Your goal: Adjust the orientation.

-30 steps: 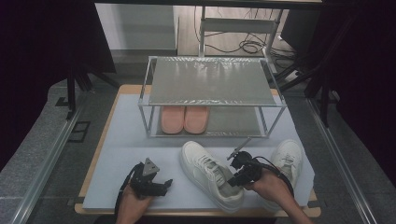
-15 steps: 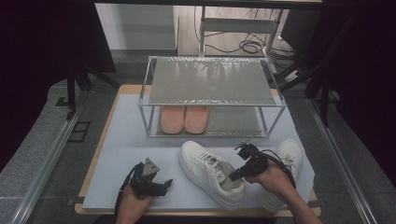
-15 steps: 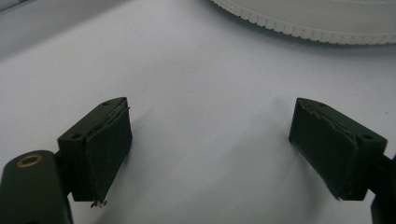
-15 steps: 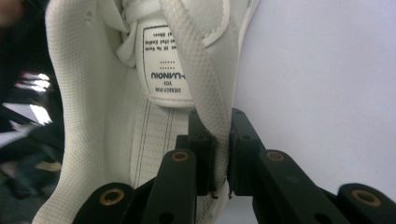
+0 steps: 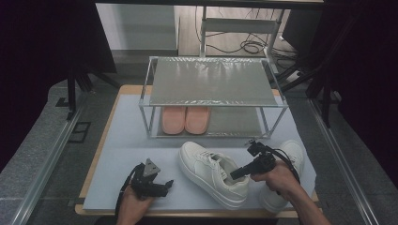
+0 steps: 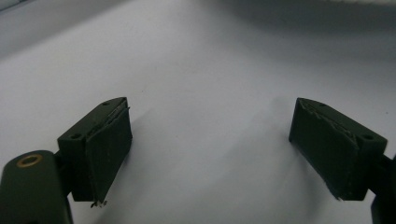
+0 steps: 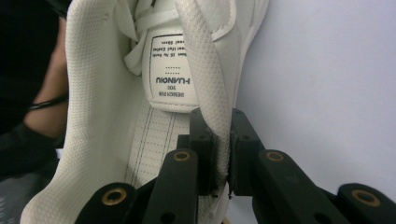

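Observation:
A white sneaker (image 5: pixel 206 171) lies slantwise on the grey mat, toe toward the rack. My right gripper (image 5: pixel 233 176) reaches into its opening from the right. In the right gripper view the gripper (image 7: pixel 219 154) is shut on the sneaker's padded side collar (image 7: pixel 205 88); its jaws have just been closing, and the pads now pinch the wall. The tongue label (image 7: pixel 170 65) shows just beyond. A second white sneaker (image 5: pixel 292 152) lies behind my right hand. My left gripper (image 5: pixel 159 185) rests low on the mat at the front left, open (image 6: pixel 210 154), with bare mat between its jaws.
A two-level metal rack (image 5: pixel 213 84) stands at the back of the table, with a pair of pink slippers (image 5: pixel 185 119) on its lower shelf. The grey mat (image 5: pixel 131 145) covers the tabletop. The table's front edge runs just below both hands.
My right hand has shifted a little to the right, and its gripper has closed on the sneaker's collar. The left hand has stayed where it was.

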`<state>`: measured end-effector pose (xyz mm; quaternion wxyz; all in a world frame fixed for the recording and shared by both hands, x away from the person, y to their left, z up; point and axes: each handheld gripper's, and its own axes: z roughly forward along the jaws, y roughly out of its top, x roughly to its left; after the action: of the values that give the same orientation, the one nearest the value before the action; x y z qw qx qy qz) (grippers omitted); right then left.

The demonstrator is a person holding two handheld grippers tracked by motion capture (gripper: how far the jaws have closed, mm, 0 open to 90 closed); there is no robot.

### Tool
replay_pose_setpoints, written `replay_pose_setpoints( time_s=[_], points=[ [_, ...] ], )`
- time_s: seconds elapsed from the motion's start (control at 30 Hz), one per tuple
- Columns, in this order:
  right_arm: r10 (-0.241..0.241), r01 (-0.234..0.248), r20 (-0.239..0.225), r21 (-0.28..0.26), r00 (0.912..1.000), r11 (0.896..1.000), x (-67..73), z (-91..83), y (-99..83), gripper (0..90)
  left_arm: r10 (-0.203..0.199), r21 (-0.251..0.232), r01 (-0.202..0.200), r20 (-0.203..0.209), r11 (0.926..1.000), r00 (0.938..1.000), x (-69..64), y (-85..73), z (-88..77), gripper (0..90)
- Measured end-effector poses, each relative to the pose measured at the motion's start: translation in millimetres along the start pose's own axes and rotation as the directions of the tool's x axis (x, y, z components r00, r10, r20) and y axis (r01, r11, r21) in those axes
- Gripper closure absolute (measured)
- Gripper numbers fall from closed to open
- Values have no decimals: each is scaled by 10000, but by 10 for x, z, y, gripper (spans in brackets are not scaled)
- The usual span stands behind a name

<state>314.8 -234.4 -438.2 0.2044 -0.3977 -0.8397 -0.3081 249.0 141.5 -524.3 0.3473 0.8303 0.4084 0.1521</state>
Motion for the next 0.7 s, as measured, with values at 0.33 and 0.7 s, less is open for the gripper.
replay_pose_setpoints(
  time_s=[0.33, 0.7],
  points=[
    [11, -161, -1546, -962, 9880, 9952, 132, -107, 61, 833, 21, -4, -21, -15, 10000, 10000, 2, 0, 0, 132],
    [-678, 315, -2131, -1690, 9747, 9851, 329, -200, 180, 832, 16, -17, -16, 1, 10000, 10000, 2, 0, 2, 132]
  ],
)
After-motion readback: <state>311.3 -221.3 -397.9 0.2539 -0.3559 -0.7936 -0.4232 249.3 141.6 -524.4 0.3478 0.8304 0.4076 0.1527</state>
